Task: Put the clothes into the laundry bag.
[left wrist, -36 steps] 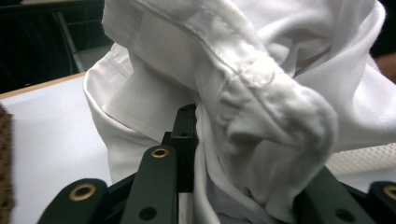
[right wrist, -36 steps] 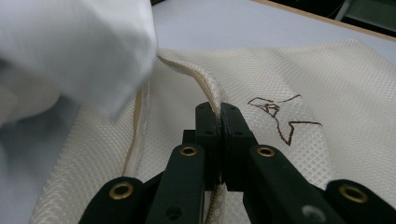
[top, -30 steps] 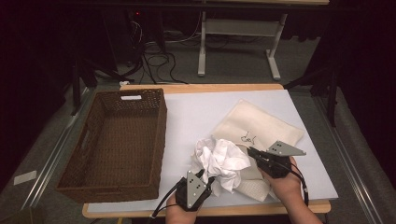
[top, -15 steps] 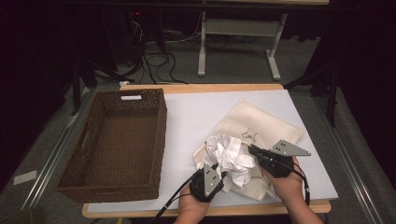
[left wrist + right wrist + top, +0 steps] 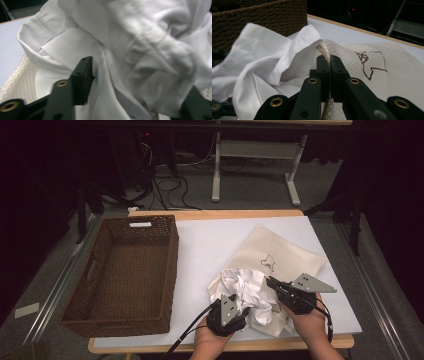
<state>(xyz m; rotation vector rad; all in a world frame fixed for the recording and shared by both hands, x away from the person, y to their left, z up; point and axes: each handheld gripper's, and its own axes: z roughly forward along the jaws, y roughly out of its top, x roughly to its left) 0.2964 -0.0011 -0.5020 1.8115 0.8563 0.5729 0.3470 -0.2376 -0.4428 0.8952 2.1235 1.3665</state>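
Stuffing white shirt (image 5: pixel 248 292) into cream bag (image 5: pixel 280 255) beside basket (image 5: pixel 125 270): soft, limp; regrip bunched folds. Right gripper (image 5: pixel 329 65) pinches bag rim; left gripper (image 5: pixel 140 82) jaws just widened, shirt between, loose.

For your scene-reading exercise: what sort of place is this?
Probably a lab or workshop, not a home: a bare worktable, cables on the floor, and a metal-framed desk behind in a dark room.
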